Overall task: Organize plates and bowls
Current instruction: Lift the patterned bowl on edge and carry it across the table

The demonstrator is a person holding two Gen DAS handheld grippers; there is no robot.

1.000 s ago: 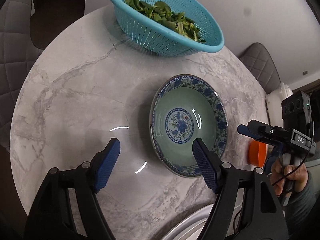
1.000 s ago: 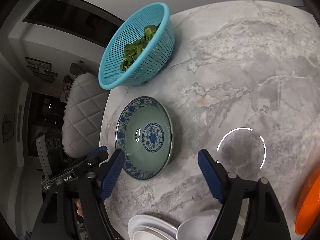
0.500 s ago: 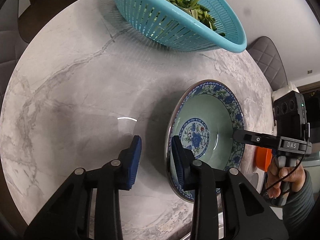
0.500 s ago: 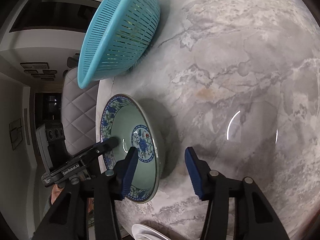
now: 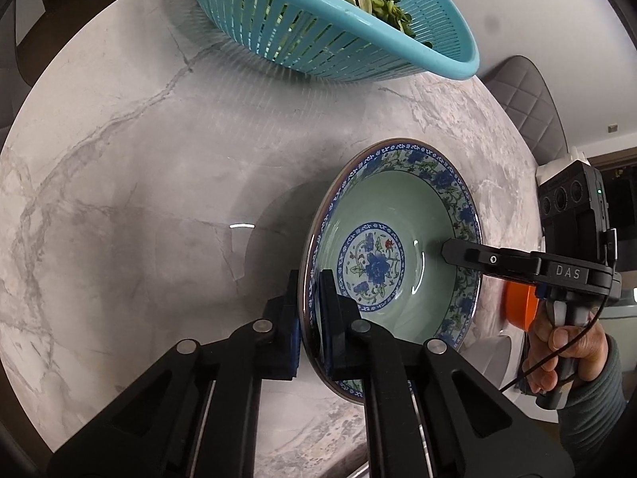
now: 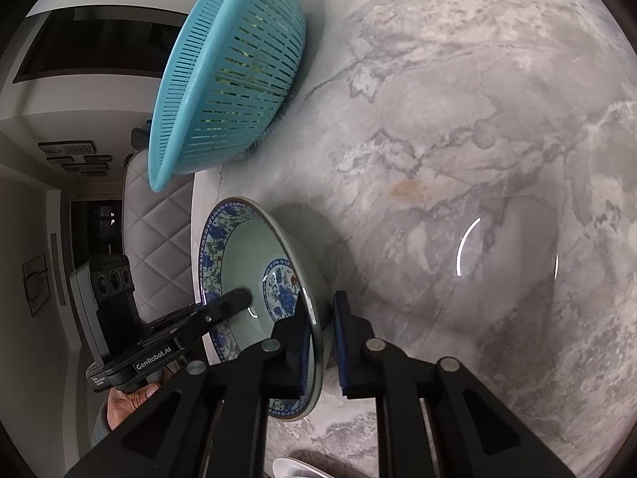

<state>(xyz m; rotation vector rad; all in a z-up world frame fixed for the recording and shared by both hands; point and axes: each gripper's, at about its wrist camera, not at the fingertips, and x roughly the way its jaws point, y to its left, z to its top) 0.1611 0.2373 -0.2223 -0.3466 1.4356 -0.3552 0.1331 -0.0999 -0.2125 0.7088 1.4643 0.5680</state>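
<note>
Up close through my left wrist camera, my left gripper [image 5: 308,318] is clamped on the near rim of the blue-and-white bowl [image 5: 392,255], one blue-padded finger inside the rim and one outside. The bowl is glazed ceramic, pale green within, with a floral border and a flower medallion at its centre, and it sits on the round grey marble table [image 5: 131,183], whose polished top is veined and catches a ring of lamp light. Across the bowl, my right gripper's [image 5: 448,247] black finger reaches over the far rim, my right hand [image 5: 561,352] on its handle. Behind stands a slotted turquoise plastic colander [image 5: 330,28] of leafy greens; an orange dish [image 5: 519,306] shows past the bowl, and a quilted grey chair [image 5: 529,99] at the wall.

From my right wrist camera, my right gripper [image 6: 320,342] is closed on the bowl's [image 6: 247,263] thin rim on the opposite side, pads either side of the edge. My left gripper [image 6: 239,298] holds the far rim. The colander [image 6: 235,71] stands beyond, at the table's [image 6: 458,139] edge, a quilted chair [image 6: 155,235] beside it.
</note>
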